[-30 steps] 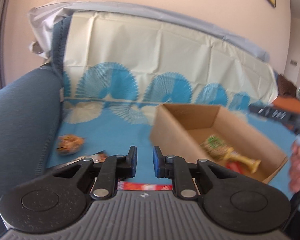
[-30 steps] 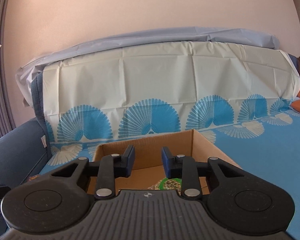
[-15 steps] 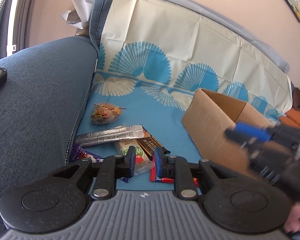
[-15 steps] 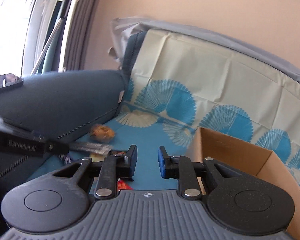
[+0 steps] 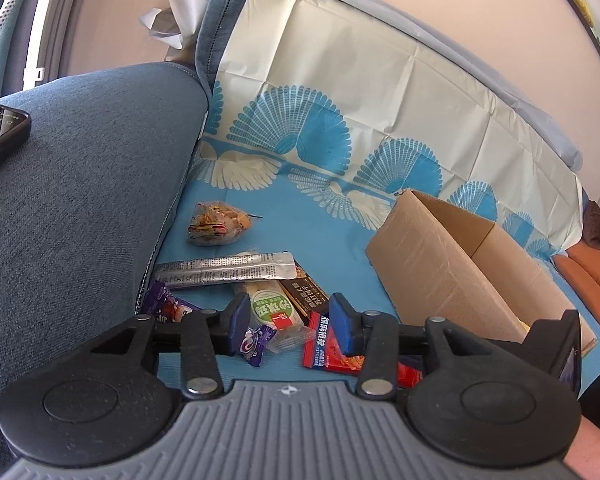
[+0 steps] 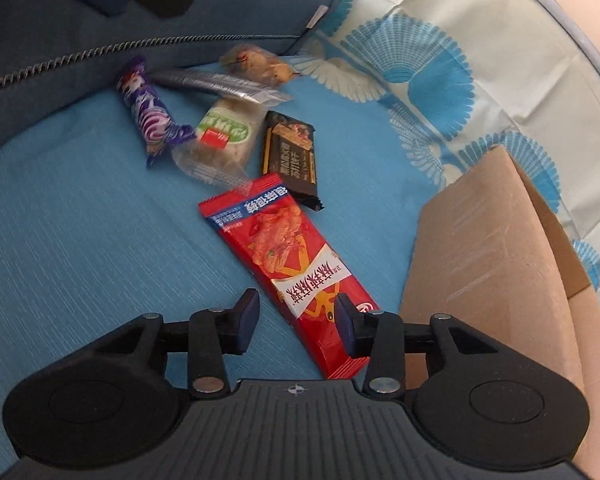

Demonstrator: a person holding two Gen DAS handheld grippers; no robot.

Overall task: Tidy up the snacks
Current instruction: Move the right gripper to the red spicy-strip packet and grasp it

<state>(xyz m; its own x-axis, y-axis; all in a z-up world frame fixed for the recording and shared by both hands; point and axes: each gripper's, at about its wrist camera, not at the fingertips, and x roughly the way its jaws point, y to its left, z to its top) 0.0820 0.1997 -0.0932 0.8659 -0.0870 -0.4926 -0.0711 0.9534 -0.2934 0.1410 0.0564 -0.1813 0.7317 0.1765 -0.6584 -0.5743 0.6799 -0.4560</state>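
Left wrist view: my left tool point(image 5: 286, 324) hangs wide open and empty over the snack pile point(image 5: 260, 300) on the sofa seat, left of the cardboard box point(image 5: 440, 264).

Right wrist view: my right tool point(image 6: 296, 324) is open, empty, straddling the red packet point(image 6: 288, 268). I judge it light, thin, slippery film; pinch across the width.

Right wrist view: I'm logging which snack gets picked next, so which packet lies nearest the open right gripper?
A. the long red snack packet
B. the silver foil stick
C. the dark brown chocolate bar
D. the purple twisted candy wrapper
A: the long red snack packet runs down between the fingers of the open right gripper; the others lie farther off.
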